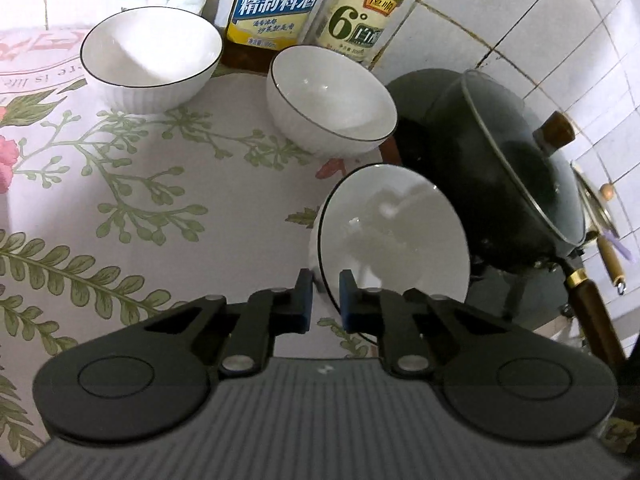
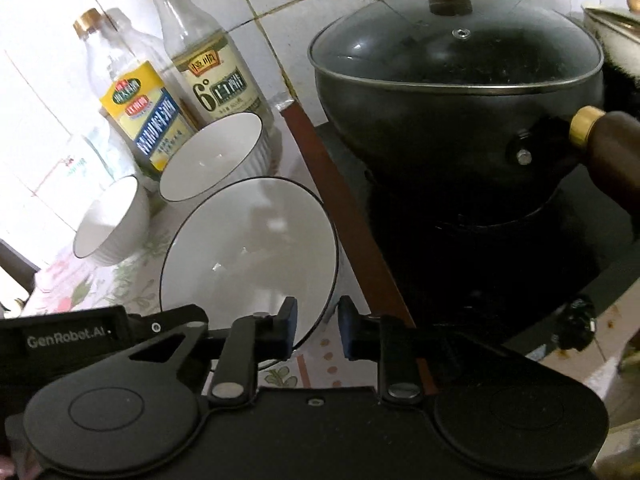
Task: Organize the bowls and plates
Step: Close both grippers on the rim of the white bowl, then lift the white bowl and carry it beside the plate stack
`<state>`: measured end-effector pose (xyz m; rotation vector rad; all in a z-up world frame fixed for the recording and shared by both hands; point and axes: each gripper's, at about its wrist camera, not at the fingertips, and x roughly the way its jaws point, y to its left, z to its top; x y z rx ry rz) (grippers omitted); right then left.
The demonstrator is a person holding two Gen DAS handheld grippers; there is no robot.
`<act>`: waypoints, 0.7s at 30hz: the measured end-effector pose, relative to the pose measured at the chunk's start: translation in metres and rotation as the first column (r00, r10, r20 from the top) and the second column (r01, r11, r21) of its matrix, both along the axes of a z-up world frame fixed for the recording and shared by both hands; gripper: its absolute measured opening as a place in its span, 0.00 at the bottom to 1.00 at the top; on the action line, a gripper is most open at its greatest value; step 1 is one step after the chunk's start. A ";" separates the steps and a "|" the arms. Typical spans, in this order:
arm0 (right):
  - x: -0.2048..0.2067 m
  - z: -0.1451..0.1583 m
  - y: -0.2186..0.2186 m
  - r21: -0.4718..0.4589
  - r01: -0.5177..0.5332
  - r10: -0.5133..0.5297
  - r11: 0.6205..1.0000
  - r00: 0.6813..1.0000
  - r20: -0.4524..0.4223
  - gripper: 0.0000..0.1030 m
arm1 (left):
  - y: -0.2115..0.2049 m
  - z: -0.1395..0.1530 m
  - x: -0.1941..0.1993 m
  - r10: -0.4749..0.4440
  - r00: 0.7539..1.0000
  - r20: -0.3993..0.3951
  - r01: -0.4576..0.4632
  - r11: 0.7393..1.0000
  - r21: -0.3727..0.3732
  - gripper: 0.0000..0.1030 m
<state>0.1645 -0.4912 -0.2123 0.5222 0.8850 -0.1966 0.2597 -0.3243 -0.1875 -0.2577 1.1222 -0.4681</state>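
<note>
A white bowl with a thin dark rim point(image 1: 394, 232) stands tilted on the flowered tablecloth point(image 1: 160, 200), close to the black wok. My left gripper point(image 1: 326, 296) is shut on its near rim, one pad inside and one outside. In the right wrist view the same bowl point(image 2: 248, 264) fills the middle. My right gripper point(image 2: 318, 328) is narrowed on its right-hand rim, which runs slantwise between the pads. The left tool's black housing point(image 2: 68, 336) shows at the bowl's left. Two more white bowls point(image 1: 152, 52) point(image 1: 332, 100) stand upright farther back.
A black wok under a glass lid point(image 2: 456, 80) sits on a dark stove point(image 2: 500, 260) right of the table, its brown handle point(image 2: 612, 148) pointing toward me. Two bottles point(image 1: 276, 4) point(image 1: 364, 12) stand against the tiled wall behind the bowls. A second lidded pot point(image 2: 612, 24) shows at far right.
</note>
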 end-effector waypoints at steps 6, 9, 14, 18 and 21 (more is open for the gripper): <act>-0.005 0.003 0.005 0.023 0.010 -0.009 1.000 1.000 -0.026 0.22 | 0.007 0.007 -0.008 -0.002 1.000 -0.011 0.002 0.999 0.041 0.11; -0.012 0.005 0.012 0.032 -0.006 0.007 0.999 1.000 -0.031 0.22 | 0.014 0.014 -0.017 -0.009 1.000 -0.001 0.009 0.998 0.065 0.11; -0.023 0.015 0.029 0.038 -0.048 0.050 0.998 0.998 -0.036 0.22 | 0.029 0.025 -0.032 0.012 1.000 -0.028 -0.008 0.992 0.124 0.11; -0.034 0.026 0.045 0.020 -0.098 0.098 0.995 0.995 0.000 0.22 | 0.047 0.039 -0.046 0.019 1.000 0.001 -0.019 0.992 0.127 0.11; -0.040 0.035 0.056 0.024 -0.125 0.125 0.992 0.992 0.008 0.22 | 0.059 0.049 -0.055 0.029 1.000 0.009 -0.029 0.990 0.135 0.11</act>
